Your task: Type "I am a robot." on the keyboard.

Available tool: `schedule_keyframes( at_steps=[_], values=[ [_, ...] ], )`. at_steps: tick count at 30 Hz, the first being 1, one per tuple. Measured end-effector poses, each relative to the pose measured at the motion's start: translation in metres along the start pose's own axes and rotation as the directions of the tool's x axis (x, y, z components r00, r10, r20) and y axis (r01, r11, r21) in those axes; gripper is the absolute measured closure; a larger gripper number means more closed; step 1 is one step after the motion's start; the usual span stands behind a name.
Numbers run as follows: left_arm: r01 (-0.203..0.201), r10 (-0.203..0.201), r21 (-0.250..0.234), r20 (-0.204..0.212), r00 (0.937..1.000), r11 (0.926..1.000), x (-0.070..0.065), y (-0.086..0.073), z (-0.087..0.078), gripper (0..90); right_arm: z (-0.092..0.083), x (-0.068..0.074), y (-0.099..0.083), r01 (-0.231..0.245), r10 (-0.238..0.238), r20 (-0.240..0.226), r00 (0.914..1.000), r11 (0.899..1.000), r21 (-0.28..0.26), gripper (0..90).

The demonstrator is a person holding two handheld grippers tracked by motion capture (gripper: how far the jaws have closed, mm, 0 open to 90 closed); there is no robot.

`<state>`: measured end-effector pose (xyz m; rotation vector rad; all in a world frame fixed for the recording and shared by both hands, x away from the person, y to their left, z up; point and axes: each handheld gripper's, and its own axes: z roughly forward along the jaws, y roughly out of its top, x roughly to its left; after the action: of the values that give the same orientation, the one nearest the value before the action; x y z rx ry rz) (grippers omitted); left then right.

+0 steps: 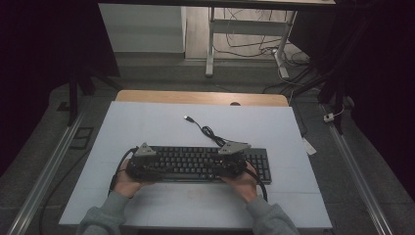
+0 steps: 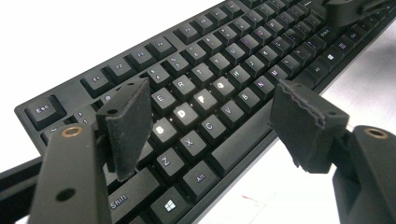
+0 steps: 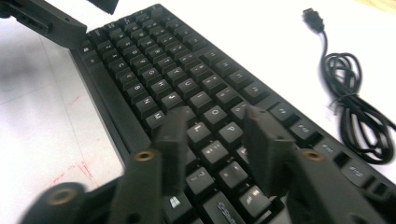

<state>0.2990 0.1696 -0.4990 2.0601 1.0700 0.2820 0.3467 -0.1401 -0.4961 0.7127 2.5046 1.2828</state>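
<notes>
A black keyboard (image 1: 195, 164) lies flat on the white mat, lengthwise across the near middle. My left gripper (image 1: 155, 171) hovers over its left end. In the left gripper view, the left gripper (image 2: 215, 116) stands open, its pads (image 2: 128, 126) wide apart above the letter keys of the keyboard (image 2: 224, 70), gripping nothing. My right gripper (image 1: 229, 169) is over the right part of the letter block. In the right gripper view, the right gripper (image 3: 217, 135) is open too, and its blurred pads (image 3: 264, 144) straddle a few keys of the keyboard (image 3: 177, 70) without pinching any.
The keyboard's coiled black cable (image 1: 208, 131) with its USB plug (image 1: 187, 117) lies loose on the white mat (image 1: 147, 122) behind the keyboard; the cable (image 3: 350, 93) lies right of the keys. The wooden table edge (image 1: 195, 96) shows at the back. Desk legs and wires stand on the floor beyond.
</notes>
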Motion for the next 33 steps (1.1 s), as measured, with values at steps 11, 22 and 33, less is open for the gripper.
schedule_keyframes(
  at_steps=[11, 22, 33],
  values=[
    [0.023, -0.023, -0.003, 0.016, 0.9996, 0.9997, 0.001, 0.001, 0.000, 27.1, -0.026, -0.014, -0.016, -0.027, 0.027, -0.002, 0.9996, 0.999, -0.036, 37.7],
    [0.018, -0.018, -0.003, 0.012, 0.9998, 0.9998, -0.001, -0.001, -0.001, 26.1, -0.030, -0.017, -0.019, -0.025, 0.025, 0.004, 0.9997, 0.999, -0.034, 37.0],
    [0.019, -0.019, -0.036, -0.004, 0.9998, 0.9992, -0.003, -0.013, -0.015, 24.7, -0.055, -0.026, -0.031, -0.043, 0.045, 0.033, 0.9985, 0.998, -0.053, 35.9]
  ],
)
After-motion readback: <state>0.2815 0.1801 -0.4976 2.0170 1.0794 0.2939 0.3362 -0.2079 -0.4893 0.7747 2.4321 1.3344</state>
